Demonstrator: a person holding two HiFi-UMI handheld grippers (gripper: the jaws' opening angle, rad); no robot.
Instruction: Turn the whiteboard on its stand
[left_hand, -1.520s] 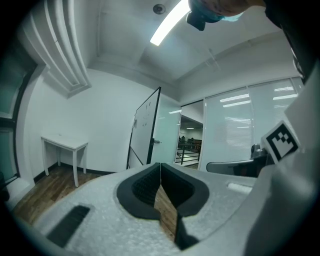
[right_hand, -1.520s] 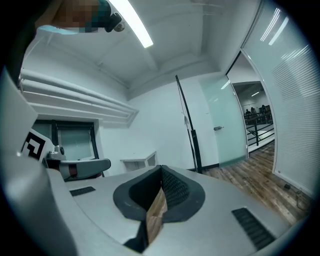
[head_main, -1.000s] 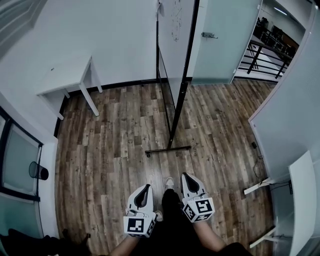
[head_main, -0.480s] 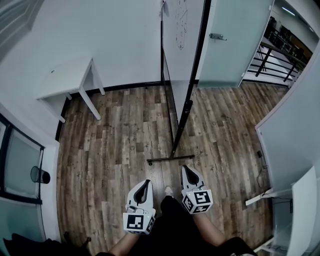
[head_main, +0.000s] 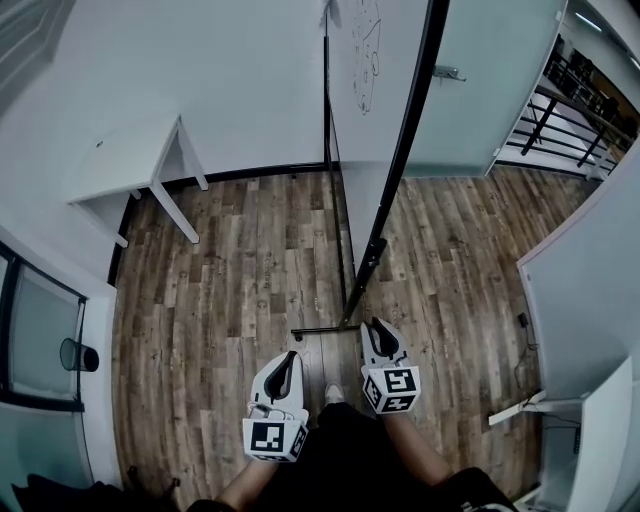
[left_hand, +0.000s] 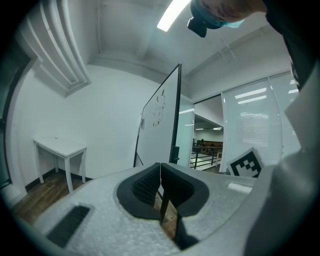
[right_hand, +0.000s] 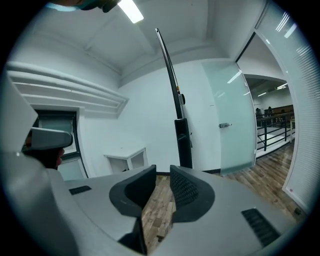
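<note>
The tall white whiteboard (head_main: 360, 60) on its black metal stand (head_main: 372, 262) is being faced edge-on at twelve o'clock, untouched. The left claw (head_main: 289, 357) is being held closed and empty, while the right claw (head_main: 378, 327), its jaws just having been opening, is being held barely parted on nothing. With so narrow a gap, the whiteboard is likely being put at risk of being knocked and swung rather than gripped.

Whiteboard (head_main: 365, 120) top cut off at upper edge; drawing (head_main: 367, 40) on it too small to read.

No legible text anywhere; scribbles (head_main: 366, 42) on whiteboard (head_main: 365, 120) too small to read.

White left tongs (head_main: 288, 358), right tongs (head_main: 377, 328); black pads (left_hand: 144, 187); marker cubes (head_main: 274, 440).
</note>
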